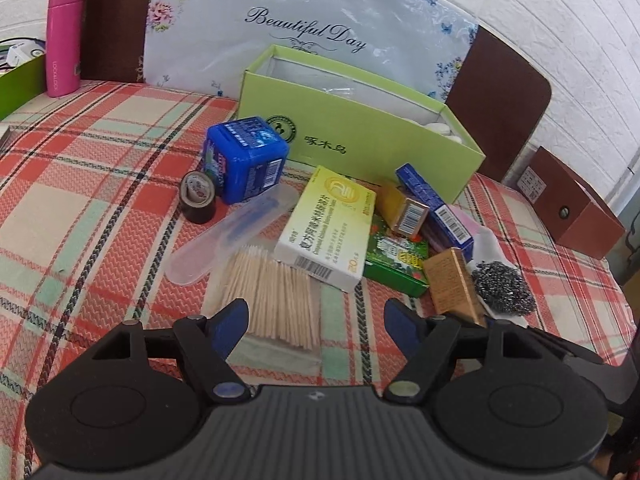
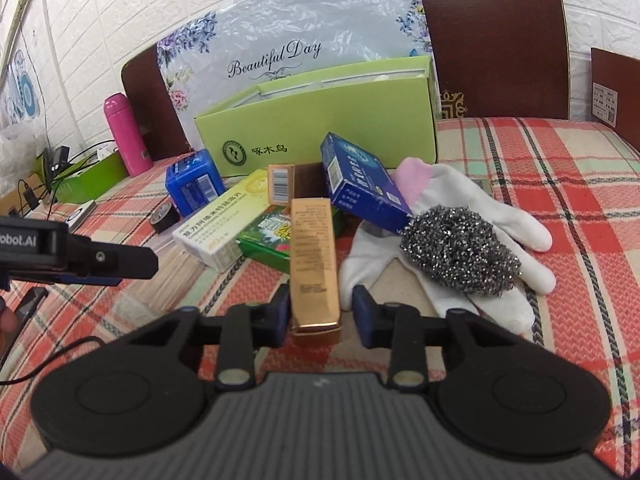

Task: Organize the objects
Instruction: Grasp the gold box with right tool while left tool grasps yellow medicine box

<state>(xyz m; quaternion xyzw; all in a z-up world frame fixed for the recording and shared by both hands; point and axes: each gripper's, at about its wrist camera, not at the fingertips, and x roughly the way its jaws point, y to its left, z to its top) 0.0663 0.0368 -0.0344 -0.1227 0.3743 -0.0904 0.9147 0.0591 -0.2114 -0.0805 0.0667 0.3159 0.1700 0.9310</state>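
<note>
The right gripper (image 2: 317, 307) has its jaws narrowly spread around the near end of the gold box (image 2: 314, 258) on the plaid tabletop (image 2: 560, 184), contact unclear, while the left gripper (image 1: 316, 322) hovers wide apart over the toothpicks (image 1: 272, 296), partly hiding them.

My counter (image 1: 100, 152) carries a red, beige and green plaid cloth. Behind it I see a white brick-pattern wall (image 1: 560, 20), two dark brown chair backs (image 2: 496, 40), and a floral plastic sheet (image 1: 320, 12) reading "Beautiful Day". Lighting even, diffuse.
</note>
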